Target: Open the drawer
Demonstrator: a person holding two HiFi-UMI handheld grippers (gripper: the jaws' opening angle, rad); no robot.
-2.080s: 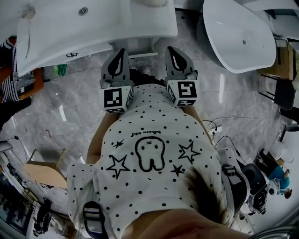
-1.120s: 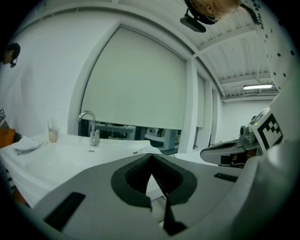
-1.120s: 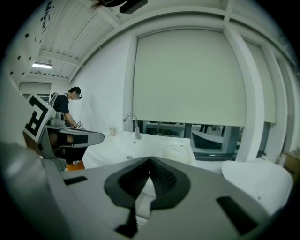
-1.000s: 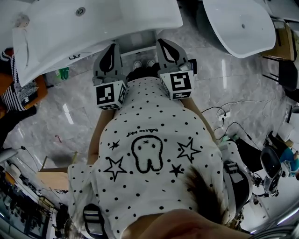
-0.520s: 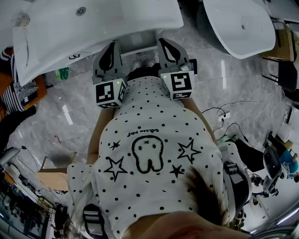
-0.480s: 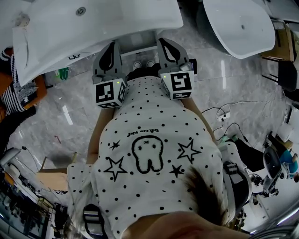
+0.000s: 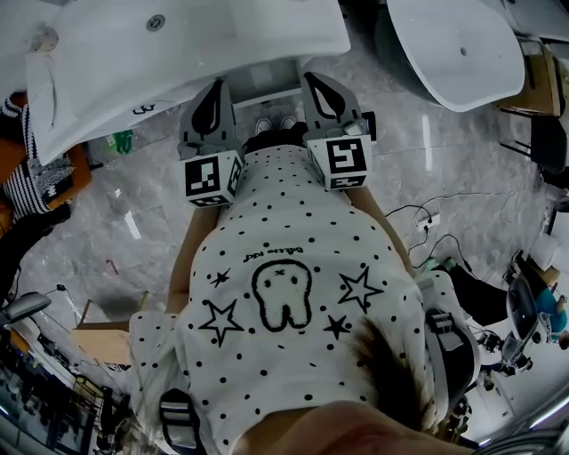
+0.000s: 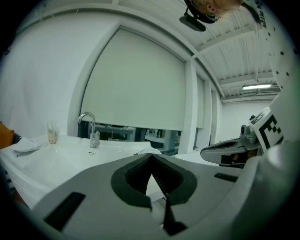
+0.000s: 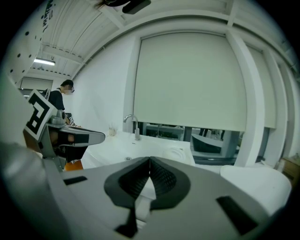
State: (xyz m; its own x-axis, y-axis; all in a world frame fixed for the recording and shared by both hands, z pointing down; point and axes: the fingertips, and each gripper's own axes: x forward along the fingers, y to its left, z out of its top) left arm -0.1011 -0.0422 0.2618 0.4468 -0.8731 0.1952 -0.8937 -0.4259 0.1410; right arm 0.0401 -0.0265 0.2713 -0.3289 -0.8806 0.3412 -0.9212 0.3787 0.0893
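- Before us stands a glossy white basin worktop (image 7: 178, 53) with a round drain (image 7: 156, 21). A second, oval white basin (image 7: 453, 53) lies to the right, over a grey marbled floor (image 7: 133, 204) crossed by thin cables (image 7: 427, 218).
- Of the drawer we cannot pick out an edge or a handle. Only a white cabinet front (image 7: 262, 75) shows under the worktop, and the overhang covers most of it.
- The left gripper (image 7: 216, 89) and right gripper (image 7: 313, 82) sit side by side at our chest, with that cabinet front between them.
- Only the gripper views show a curved chrome faucet (image 8: 89, 123), a pale flat roller blind (image 8: 136, 84) and a person (image 9: 58, 101) standing at the far left.
- The fingers (image 8: 136, 176) are grey shells with dark ribbed pads. Both pairs are clenched tip to tip, with nothing between.
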